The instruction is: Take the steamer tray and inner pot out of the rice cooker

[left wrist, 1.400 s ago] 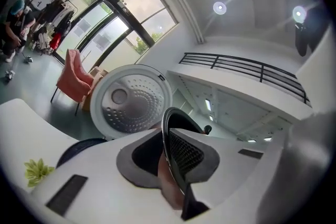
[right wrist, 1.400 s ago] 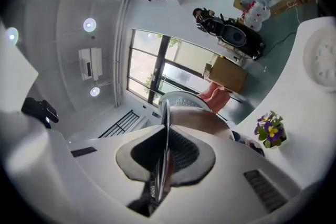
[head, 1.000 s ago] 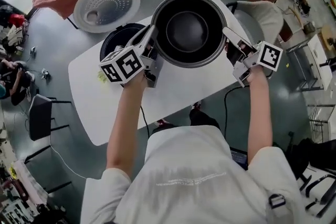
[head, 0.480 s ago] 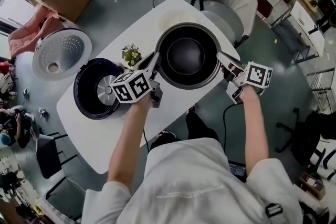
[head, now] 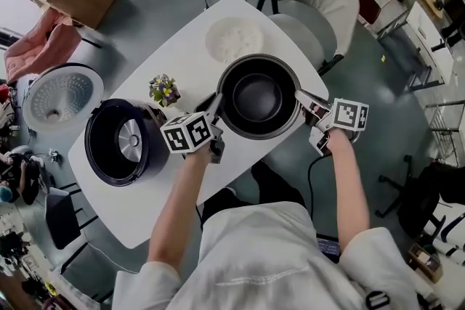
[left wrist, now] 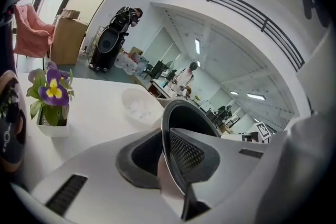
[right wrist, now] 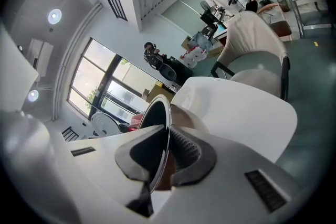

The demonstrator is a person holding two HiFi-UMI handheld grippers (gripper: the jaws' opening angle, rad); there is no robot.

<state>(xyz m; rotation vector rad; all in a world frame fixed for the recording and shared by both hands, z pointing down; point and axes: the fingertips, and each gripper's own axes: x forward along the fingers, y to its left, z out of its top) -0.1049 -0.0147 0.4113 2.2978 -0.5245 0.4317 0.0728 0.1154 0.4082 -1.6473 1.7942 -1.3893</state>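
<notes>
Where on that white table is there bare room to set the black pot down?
Bare table: between the flower pot and the white dish, and the near corner beside the rice cooker. Crowded: where cooker and flower pot stand close, and the middle under the held inner pot.

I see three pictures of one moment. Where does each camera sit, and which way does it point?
Head view: on the person's head, looking steeply down at the table; both forearms, the left gripper and the right gripper show.
Left gripper view: on the left gripper, looking along its jaws, shut on the inner pot, towards flowers.
Right gripper view: on the right gripper, looking along its jaws, shut on the opposite rim, towards a chair.
Shared: all three show the inner pot and table.
</notes>
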